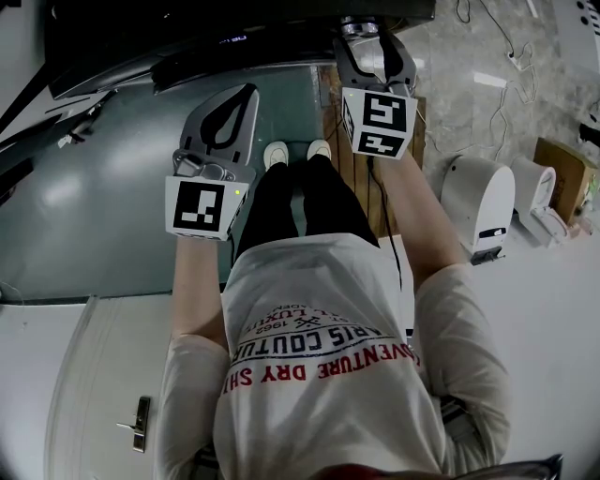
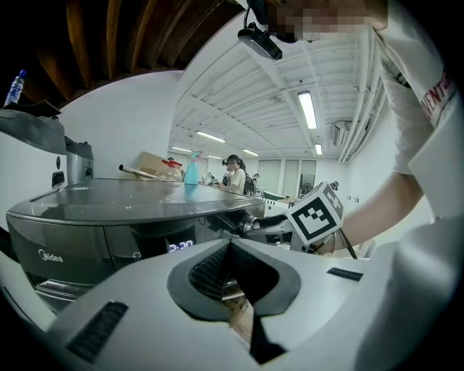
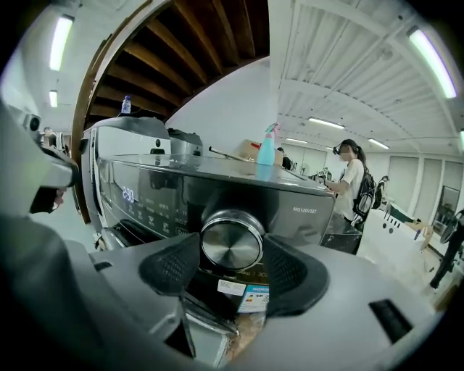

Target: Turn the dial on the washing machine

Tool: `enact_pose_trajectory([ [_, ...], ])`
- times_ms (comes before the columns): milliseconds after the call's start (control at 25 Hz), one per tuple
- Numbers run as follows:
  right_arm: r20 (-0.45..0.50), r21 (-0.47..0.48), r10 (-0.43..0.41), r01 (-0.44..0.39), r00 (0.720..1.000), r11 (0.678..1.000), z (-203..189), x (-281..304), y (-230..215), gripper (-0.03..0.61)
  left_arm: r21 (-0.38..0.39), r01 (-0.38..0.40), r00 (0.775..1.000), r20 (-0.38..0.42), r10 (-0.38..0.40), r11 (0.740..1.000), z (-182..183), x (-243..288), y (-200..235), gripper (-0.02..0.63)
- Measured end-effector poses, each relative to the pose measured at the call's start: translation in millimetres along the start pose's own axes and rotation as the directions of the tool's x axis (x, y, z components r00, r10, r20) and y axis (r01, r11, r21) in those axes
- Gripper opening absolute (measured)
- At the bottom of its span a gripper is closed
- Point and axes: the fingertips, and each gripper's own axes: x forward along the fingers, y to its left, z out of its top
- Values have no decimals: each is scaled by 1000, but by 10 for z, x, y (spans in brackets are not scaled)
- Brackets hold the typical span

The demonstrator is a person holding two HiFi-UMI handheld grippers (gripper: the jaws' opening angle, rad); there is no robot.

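Note:
The dark grey washing machine (image 3: pixel 145 190) stands in front of me, its control panel lit with a time display (image 3: pixel 127 194). The round chrome dial (image 3: pixel 232 243) sits between the two black pads of my right gripper (image 3: pixel 232 255), and both pads touch its rim. In the head view the right gripper (image 1: pixel 367 39) reaches the dial (image 1: pixel 360 26) at the machine's front edge. My left gripper (image 1: pixel 247 92) hangs lower and to the left, off the machine (image 1: pixel 141 52), jaws together with nothing in them. From the left gripper (image 2: pixel 230 248) view the dial (image 2: pixel 250 225) shows beside the right gripper's marker cube (image 2: pixel 316 216).
A blue spray bottle (image 3: pixel 266 153) and a cardboard box (image 3: pixel 250 150) stand on top of the machine. A person (image 3: pixel 353 181) stands in the background at the right. White appliances (image 1: pixel 478 202) and a brown box (image 1: pixel 562 173) sit on the floor at my right.

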Motion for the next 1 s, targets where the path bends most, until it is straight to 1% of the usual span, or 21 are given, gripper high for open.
enact_pose_trajectory([
  [160, 0, 26, 21, -21, 1000, 999, -2, 7, 7, 290, 8, 6, 1000, 5, -6, 1000, 16, 9, -16, 15],
  [280, -8, 69, 38, -38, 999, 997, -14, 12, -3, 290, 17, 11, 1000, 4, -11, 1000, 28, 21, -51, 15],
  [400, -9, 98, 38, -37, 999, 995, -15, 13, -14, 290, 30, 18, 1000, -3, -18, 999, 29, 33, -79, 15],
  [440, -7, 82, 30, -30, 1000, 996, -9, 11, -10, 291, 33, 21, 1000, -5, -20, 999, 26, 35, -83, 15],
  [480, -2, 46, 18, -18, 1000, 999, 4, 8, 2, 291, 36, 23, 1000, -8, -23, 999, 23, 37, -85, 15],
  [520, 6, -7, 3, -3, 1000, 1000, 19, 3, 21, 291, 38, 25, 1000, -9, -25, 999, 21, 38, -89, 15],
  [560, 15, -68, -12, 13, 1000, 998, 27, -5, 43, 306, 39, 27, 1000, -10, -27, 999, 19, 38, -93, 15],
  [600, 24, -127, -24, 27, 999, 992, 21, -15, 65, 327, 40, 28, 1000, -11, -28, 999, 17, 38, -99, 15],
  [680, 35, -212, -36, 43, 999, 976, -11, -32, 86, 336, 40, 29, 999, -15, -28, 999, 8, 39, -112, 15],
  [880, 51, -325, -82, 94, 995, 941, 26, -14, 43, 334, 41, 25, 999, -21, -24, 999, -24, 39, -97, 15],
  [1000, 51, -363, -69, 83, 996, 928, 42, 4, 72, 327, 36, 22, 1000, -22, -21, 999, -48, 36, -83, 15],
])
